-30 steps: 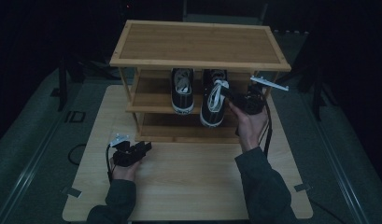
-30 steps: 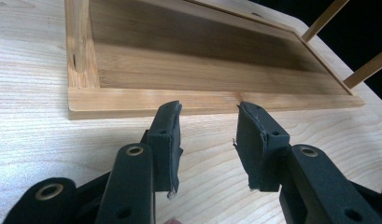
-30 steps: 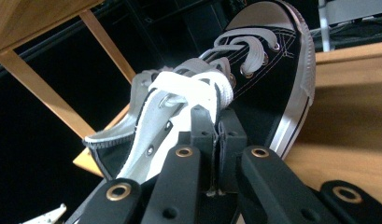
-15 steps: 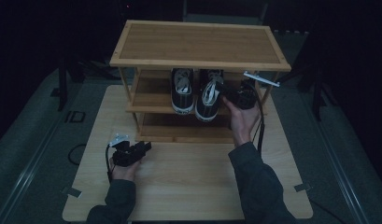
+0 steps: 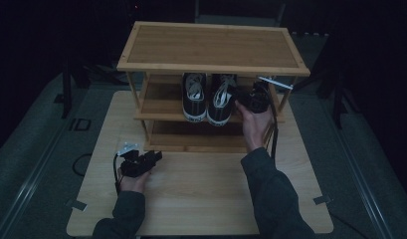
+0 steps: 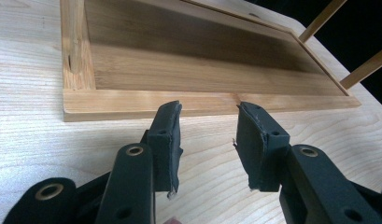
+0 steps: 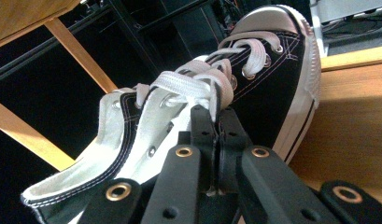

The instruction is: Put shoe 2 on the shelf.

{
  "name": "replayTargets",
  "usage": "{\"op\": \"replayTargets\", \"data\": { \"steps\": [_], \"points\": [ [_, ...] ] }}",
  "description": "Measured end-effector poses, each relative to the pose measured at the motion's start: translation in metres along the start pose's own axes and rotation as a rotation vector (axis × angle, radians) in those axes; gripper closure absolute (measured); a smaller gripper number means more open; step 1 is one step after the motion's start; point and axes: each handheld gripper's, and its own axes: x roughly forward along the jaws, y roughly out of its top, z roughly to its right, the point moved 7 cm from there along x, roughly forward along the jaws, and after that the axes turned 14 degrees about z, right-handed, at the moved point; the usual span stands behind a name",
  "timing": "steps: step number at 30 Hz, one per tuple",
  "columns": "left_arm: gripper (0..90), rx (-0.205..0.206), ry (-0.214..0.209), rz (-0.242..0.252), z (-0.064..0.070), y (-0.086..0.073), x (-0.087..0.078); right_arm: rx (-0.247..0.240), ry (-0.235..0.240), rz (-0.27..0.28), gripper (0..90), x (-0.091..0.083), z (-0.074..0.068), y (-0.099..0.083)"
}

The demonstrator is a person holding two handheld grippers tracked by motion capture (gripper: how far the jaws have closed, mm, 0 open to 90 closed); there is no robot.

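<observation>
Two black canvas sneakers with white laces stand side by side on the middle shelf of a bamboo shoe rack (image 5: 211,47). The left sneaker (image 5: 194,97) stands free. My right gripper (image 5: 237,94) is shut on the lace-side edge of the right sneaker (image 5: 220,102). In the right gripper view the jaws of the right gripper (image 7: 215,116) pinch that sneaker (image 7: 268,65) beside its eyelets, toe pointing away. My left gripper (image 5: 155,157) rests on the table in front of the rack, open and empty. In its own view the left gripper (image 6: 208,126) faces the rack's bottom shelf (image 6: 202,70).
The rack stands at the back of a light wooden tabletop (image 5: 201,199). Its bottom shelf (image 5: 196,134) holds nothing, and its top (image 5: 211,47) is bare. Dark stands and cables surround the table on a grey floor.
My right gripper has carried the right sneaker a little left and deeper onto the middle shelf, closer to the other sneaker. The left gripper has stayed put.
</observation>
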Motion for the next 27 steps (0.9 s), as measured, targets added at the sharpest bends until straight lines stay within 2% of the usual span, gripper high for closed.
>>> {"op": "replayTargets", "data": {
  "steps": [6, 16, 20, 22, 24, 25, 27],
  "points": [
    [60.5, -0.002, -0.001, 0.000, -0.001, 0.000, 0.000, 0.007, 0.003, -0.012, 88.1, 0.006, -0.002, -0.002],
    [60.5, 0.002, -0.006, -0.004, 0.001, 0.000, 0.001, -0.014, 0.008, -0.018, 88.0, 0.010, 0.002, -0.003],
    [60.5, 0.000, -0.007, -0.002, 0.001, 0.000, 0.001, -0.002, -0.016, -0.012, 88.0, 0.010, 0.001, -0.004],
    [60.5, -0.003, -0.007, -0.002, 0.001, 0.000, 0.001, -0.011, -0.016, -0.026, 88.0, 0.011, 0.001, -0.005],
    [60.5, -0.003, -0.008, -0.002, 0.001, 0.000, 0.001, -0.025, -0.024, -0.019, 88.0, 0.014, 0.003, -0.006],
    [60.5, -0.002, -0.008, -0.003, 0.000, 0.000, 0.001, -0.009, -0.026, -0.022, 87.9, 0.014, 0.002, -0.006],
    [60.5, -0.001, -0.009, -0.004, 0.000, 0.000, 0.001, -0.007, -0.023, -0.022, 88.0, 0.014, 0.002, -0.006]
  ]
}}
